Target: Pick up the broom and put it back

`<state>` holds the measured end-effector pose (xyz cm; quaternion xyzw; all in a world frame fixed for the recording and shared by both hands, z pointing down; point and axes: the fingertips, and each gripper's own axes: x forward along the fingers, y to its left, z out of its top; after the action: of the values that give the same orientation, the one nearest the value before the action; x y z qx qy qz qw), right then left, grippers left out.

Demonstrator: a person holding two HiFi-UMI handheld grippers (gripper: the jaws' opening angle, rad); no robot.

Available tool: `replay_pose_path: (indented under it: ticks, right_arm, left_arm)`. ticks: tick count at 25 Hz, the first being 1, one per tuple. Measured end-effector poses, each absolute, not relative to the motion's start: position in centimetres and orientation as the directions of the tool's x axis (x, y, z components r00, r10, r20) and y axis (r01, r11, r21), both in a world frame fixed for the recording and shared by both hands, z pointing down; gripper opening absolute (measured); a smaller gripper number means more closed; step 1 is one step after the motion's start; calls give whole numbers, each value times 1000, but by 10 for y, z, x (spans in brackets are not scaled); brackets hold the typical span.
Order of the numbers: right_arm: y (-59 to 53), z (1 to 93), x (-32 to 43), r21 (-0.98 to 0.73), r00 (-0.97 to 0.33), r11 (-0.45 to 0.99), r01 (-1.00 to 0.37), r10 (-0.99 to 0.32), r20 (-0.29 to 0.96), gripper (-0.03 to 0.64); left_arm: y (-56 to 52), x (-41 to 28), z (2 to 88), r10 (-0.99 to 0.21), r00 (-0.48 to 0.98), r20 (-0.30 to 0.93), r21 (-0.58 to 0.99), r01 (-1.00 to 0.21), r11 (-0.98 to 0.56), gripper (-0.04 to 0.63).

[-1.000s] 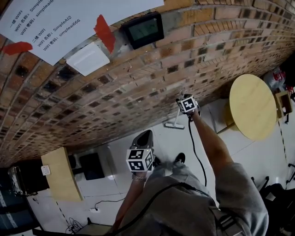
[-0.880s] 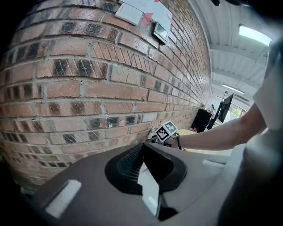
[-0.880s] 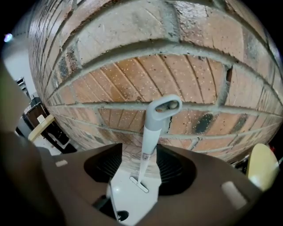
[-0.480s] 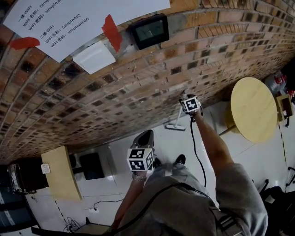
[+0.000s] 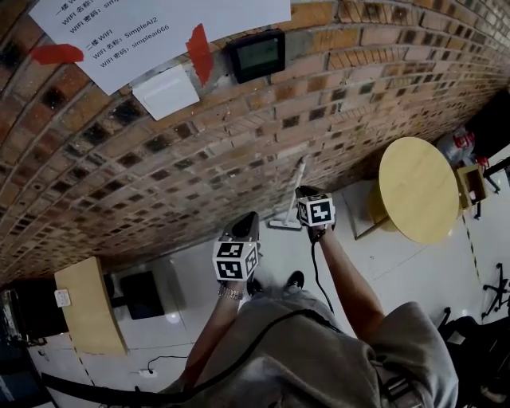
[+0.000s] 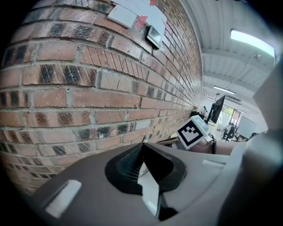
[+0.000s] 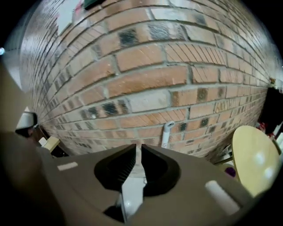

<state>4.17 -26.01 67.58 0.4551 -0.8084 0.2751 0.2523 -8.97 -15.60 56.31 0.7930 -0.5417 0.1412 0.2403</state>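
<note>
While the white-handled broom (image 5: 293, 190) is leaned against the brick wall (image 5: 239, 135), its head is seen resting on the pale floor (image 5: 398, 263) at the wall's foot, to the left of the round wooden table (image 5: 418, 187) in the head view. The broom is held by neither gripper. The right gripper (image 7: 138, 148) is raised just beside the handle in the head view. In the right gripper view the handle's top is seen beyond the jaws and a little to their right, against the bricks, not between them. The right jaws have just been closing and are drawn all but together, with only a thin slit left and nothing in it. The left gripper (image 6: 143, 146) is held lower and nearer the person's body, pointed toward the wall. Its jaws are closed, the tips are met, and nothing is gripped. High on the wall a taped paper notice (image 5: 159, 24), a white box (image 5: 166, 92) and a small black display (image 5: 256, 54) are noted. A light wooden cabinet (image 5: 88, 307) is recorded on the floor at lower left of the head view.
</note>
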Motion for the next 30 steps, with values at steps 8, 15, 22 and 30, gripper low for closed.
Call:
replay_pose_path:
  ticks: [8,15,22,30]
  right_arm:
    - [-185,595,-21,-242,-552,525,-816,-583,596,2]
    - [-164,574,-8,-197,-480,460,-866,-653,586,0]
    - [-148,562,-8,-197,-458,427,-883,-686,566,0]
    - [-133,552,-23,-226,-500,454,-862,-683,533,0]
  left_arm:
    - [-168,-59,542,-777,424,466,187,-905,-382,5]
    - [-159,-45,544,-755,446,481,170,-892,-418,5]
    - [-150,-41,538,-749,477,460,185,-876,-444,5]
    - [-137,-43,535,-749,491,445,188,-869,-457,5]
